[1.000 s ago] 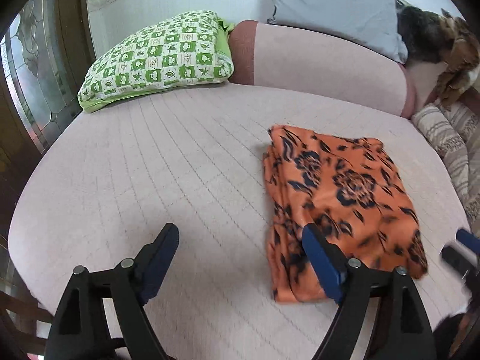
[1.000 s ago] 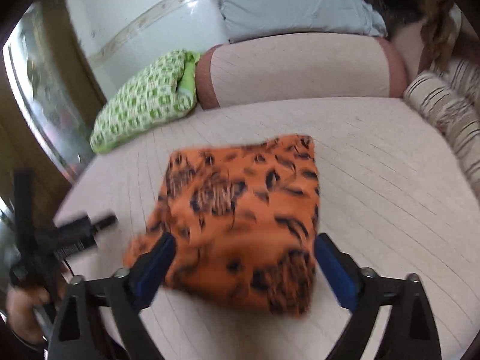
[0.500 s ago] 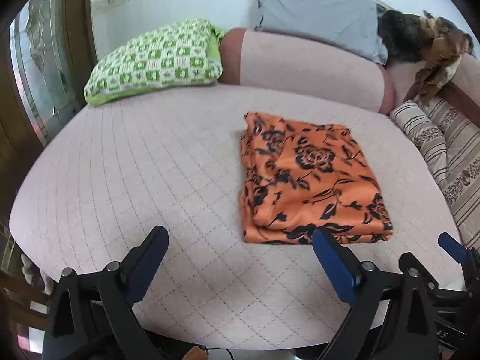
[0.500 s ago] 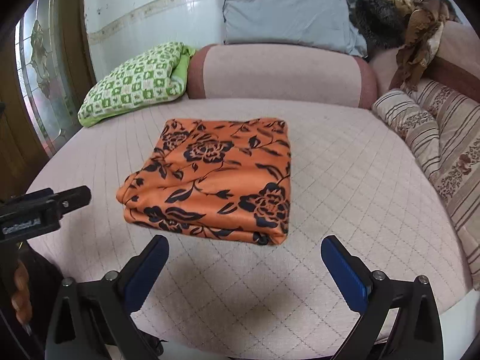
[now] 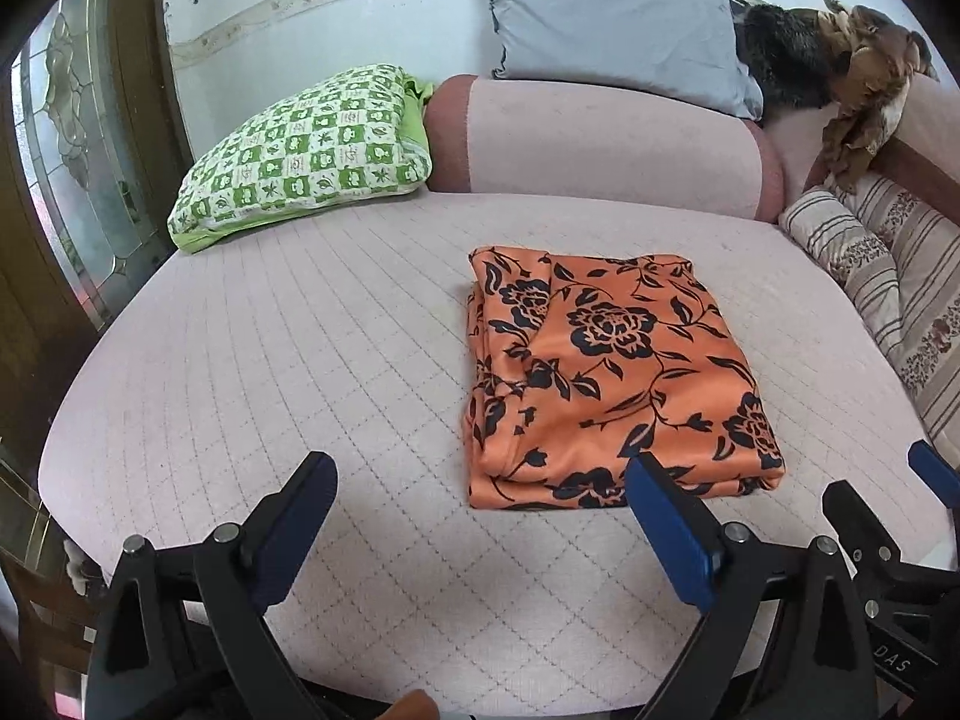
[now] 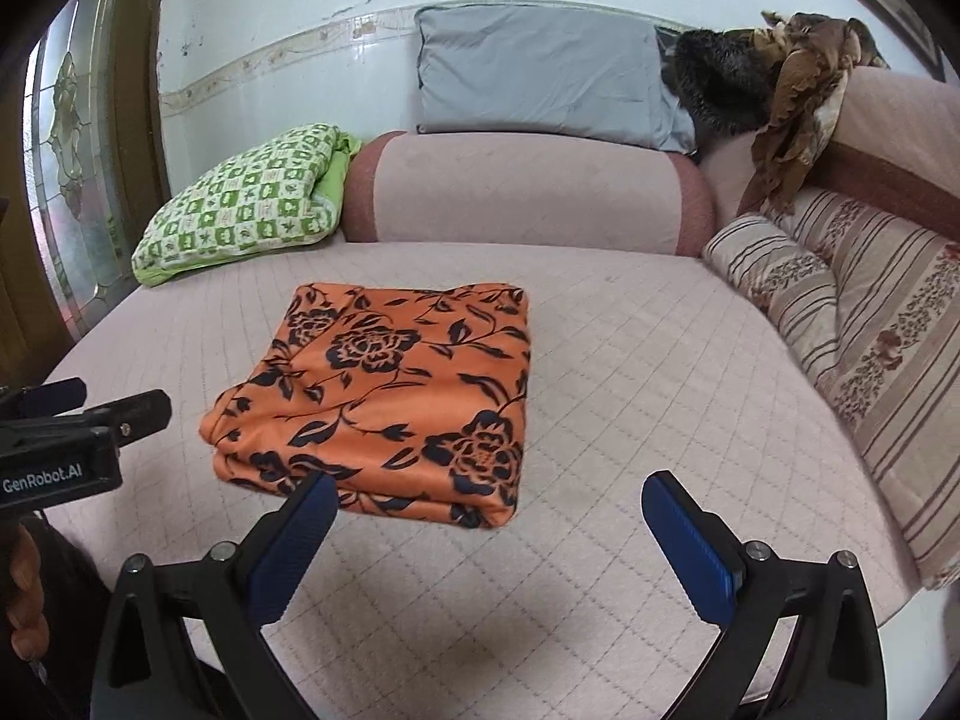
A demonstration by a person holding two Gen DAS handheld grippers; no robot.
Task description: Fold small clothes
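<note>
Lying flat on the pink quilted bed cover [image 5: 252, 360], the folded orange floral garment [image 5: 600, 372] sits ahead of both your tools, gripped by neither. From your left gripper [image 5: 480, 516], the jaws are spread wide with nothing between them; the garment lies at about 1 o'clock, and its near edge sits just behind the right blue pad [image 5: 672, 534], which covers a small stretch of that edge. From your right gripper [image 6: 486, 534], the jaws are likewise spread wide and empty; the garment [image 6: 396, 396] lies at about 11 o'clock, and the left blue pad [image 6: 294, 540] overlaps its near edge. Whether either pad actually touches the cloth cannot be told.

At 12 o'clock beyond the garment you have the pink bolster [image 5: 600, 144] with the grey pillow [image 5: 612, 30] behind it, the green checked pillow [image 5: 300, 150] at 10 o'clock, and the striped cushions [image 6: 840, 324] at 2 o'clock.

The garment's stacked layers show only along its near and left edges; what kind of clothing it is cannot be made out. The dark furry thing and brown cloth [image 6: 792, 96] at the top right are hard to identify. Each view catches only a piece of the other gripper at its edge.
</note>
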